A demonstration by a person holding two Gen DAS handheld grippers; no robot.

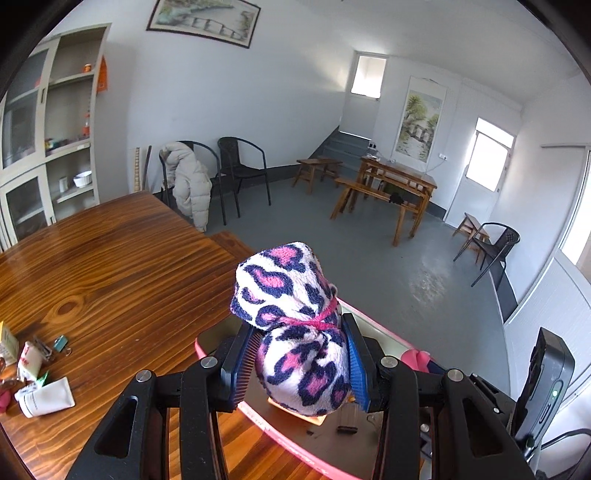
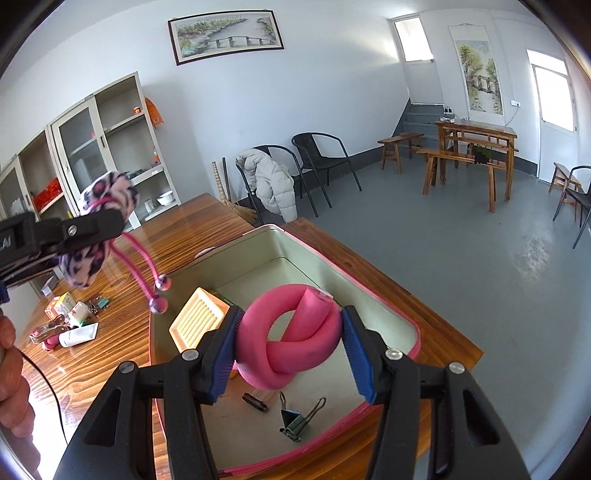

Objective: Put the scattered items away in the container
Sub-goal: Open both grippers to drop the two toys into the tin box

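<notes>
left gripper (image 1: pixel 299 363) clamps leopard-print fuzzy bundle (image 1: pixel 295 325) | right gripper (image 2: pixel 290 350) clamps knotted pink foam roller (image 2: pixel 286 332)

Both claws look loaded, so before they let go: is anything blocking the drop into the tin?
Nothing visible does. The right claw holds the knotted pink foam roller over the open, pink-rimmed tin; bare floor lies below it. The left claw holds the leopard-print fabric pouch above the tin's near edge.

We see white walls, a grey painted floor (image 2: pixel 461 258), two black metal armchairs (image 2: pixel 325 162), a cream glass-door cabinet (image 2: pixel 99 147), a framed landscape painting (image 2: pixel 225 35) and bright windows.
</notes>
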